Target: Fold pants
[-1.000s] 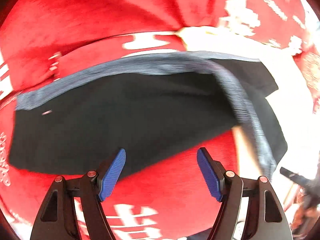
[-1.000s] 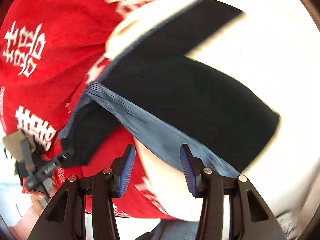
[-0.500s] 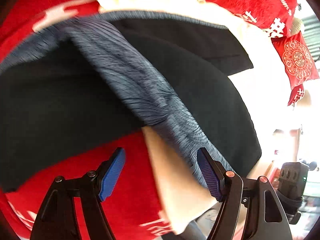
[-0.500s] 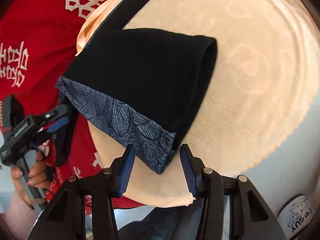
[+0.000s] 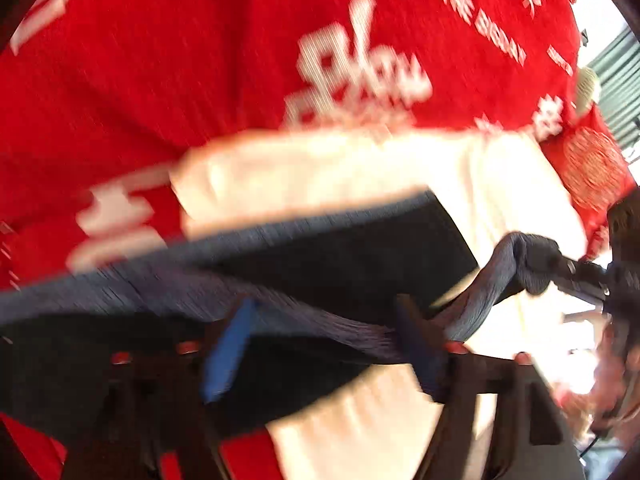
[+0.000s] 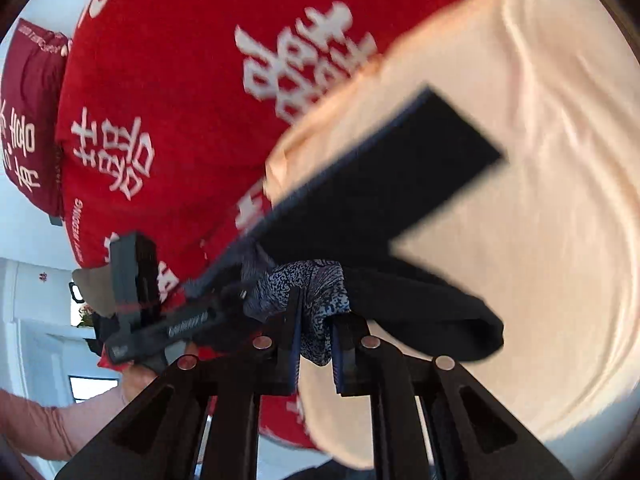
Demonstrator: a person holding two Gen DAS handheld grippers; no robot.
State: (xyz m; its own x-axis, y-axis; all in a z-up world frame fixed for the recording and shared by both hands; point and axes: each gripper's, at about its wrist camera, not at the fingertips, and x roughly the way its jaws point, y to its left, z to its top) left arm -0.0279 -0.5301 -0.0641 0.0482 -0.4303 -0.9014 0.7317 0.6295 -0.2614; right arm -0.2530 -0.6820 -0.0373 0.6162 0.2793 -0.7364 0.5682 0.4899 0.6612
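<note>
Black pants [image 6: 400, 184] with a blue patterned waistband [image 6: 316, 284] lie partly on a cream cloth. My right gripper [image 6: 316, 344] is closing and its pads pinch a bunched end of the waistband, held a little above the cloth. In the left wrist view that gripper [image 5: 560, 268] shows at the right edge with the bunched fabric [image 5: 528, 260] in it. My left gripper [image 5: 324, 344] is blurred, its jaws wide and opening. The waistband [image 5: 160, 292] runs across between its fingers, and the pads do not press on it. The black pants leg [image 5: 360, 248] stretches beyond them.
A red blanket [image 5: 200, 60] with white characters covers the bed under the cream cloth [image 6: 540, 200]. A dark red pillow [image 6: 28, 120] sits at the far left. A hand [image 6: 136, 380] in a pink sleeve holds the left gripper [image 6: 160, 320].
My right gripper has shut on the patterned waistband end and raised it. The left gripper has swept along the waistband towards the right gripper, and both views have swung.
</note>
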